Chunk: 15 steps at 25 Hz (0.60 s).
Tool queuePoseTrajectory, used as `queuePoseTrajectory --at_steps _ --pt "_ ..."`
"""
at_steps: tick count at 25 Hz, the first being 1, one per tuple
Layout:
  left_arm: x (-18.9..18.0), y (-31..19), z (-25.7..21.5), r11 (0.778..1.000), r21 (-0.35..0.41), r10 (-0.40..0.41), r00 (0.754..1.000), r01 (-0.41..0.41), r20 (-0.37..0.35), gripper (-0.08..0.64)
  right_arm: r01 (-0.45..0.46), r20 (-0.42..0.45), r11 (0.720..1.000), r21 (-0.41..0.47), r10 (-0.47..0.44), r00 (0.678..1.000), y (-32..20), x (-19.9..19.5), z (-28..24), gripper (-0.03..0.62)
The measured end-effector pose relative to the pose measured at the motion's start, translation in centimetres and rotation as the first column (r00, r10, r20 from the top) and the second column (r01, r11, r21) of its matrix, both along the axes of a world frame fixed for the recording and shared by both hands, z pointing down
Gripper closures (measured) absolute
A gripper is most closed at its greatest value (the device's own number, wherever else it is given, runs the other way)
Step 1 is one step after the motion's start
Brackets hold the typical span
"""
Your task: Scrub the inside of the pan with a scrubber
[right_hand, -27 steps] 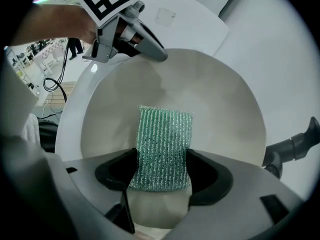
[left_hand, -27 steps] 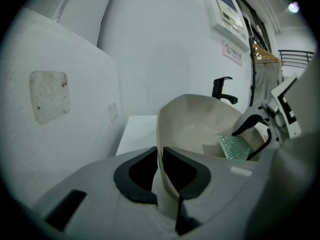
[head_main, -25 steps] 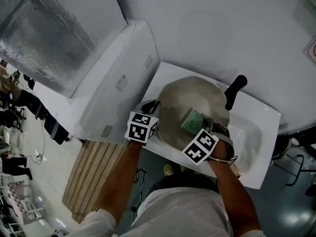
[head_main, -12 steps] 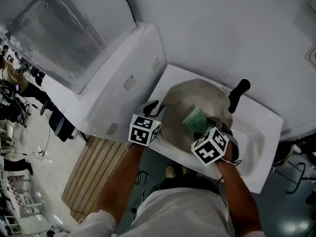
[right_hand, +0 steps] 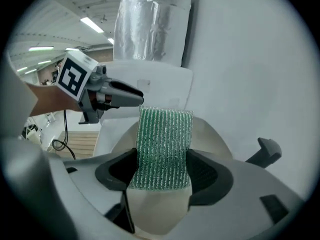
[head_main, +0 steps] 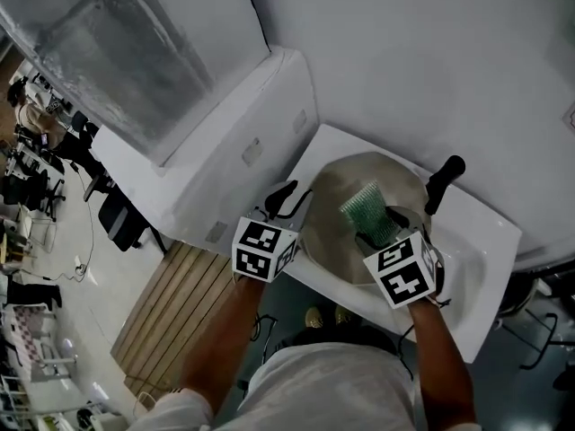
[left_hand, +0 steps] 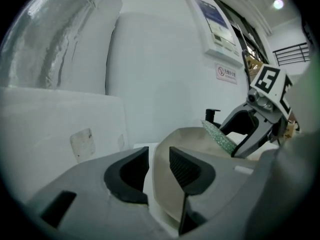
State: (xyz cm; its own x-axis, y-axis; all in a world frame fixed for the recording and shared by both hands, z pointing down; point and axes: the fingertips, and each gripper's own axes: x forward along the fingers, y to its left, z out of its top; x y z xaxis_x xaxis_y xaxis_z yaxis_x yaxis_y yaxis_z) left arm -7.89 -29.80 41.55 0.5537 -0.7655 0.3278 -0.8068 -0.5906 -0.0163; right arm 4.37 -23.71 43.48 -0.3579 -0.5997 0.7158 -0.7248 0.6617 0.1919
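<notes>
A beige-grey pan lies in the white sink, its black handle pointing to the far right. My right gripper is shut on a green mesh scrubber and holds it over the pan's inside. In the right gripper view the scrubber stands upright between the pads, in front of the pan. My left gripper is at the pan's left rim. In the left gripper view its jaws stand apart. The pan's edge shows in the gap, and the pads do not press on it.
A white cabinet adjoins the sink on the left, with a foil-wrapped duct behind it. A wooden slatted platform lies on the floor below. The white wall rises close behind the sink.
My left gripper's jaws have parted at the pan's left rim. The right gripper keeps the scrubber over the pan, now held more upright.
</notes>
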Motion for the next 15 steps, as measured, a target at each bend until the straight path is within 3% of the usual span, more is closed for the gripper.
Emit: queuePoseTrajectory --at_steps 8,15 --pt "0.4 2.3 -6.5 0.991 0.137 0.016 0.995 -0.003 -0.096 0.437 -0.034 0.21 0.991 0.129 0.007 0.978 -0.7 -0.5 -5.8 0.288" --pt "0.9 4.4 -11.9 0.965 0.261 0.052 0.986 -0.009 -0.156 0.448 -0.041 0.392 0.971 0.236 -0.056 0.918 -0.5 -1.9 -10.7 0.288"
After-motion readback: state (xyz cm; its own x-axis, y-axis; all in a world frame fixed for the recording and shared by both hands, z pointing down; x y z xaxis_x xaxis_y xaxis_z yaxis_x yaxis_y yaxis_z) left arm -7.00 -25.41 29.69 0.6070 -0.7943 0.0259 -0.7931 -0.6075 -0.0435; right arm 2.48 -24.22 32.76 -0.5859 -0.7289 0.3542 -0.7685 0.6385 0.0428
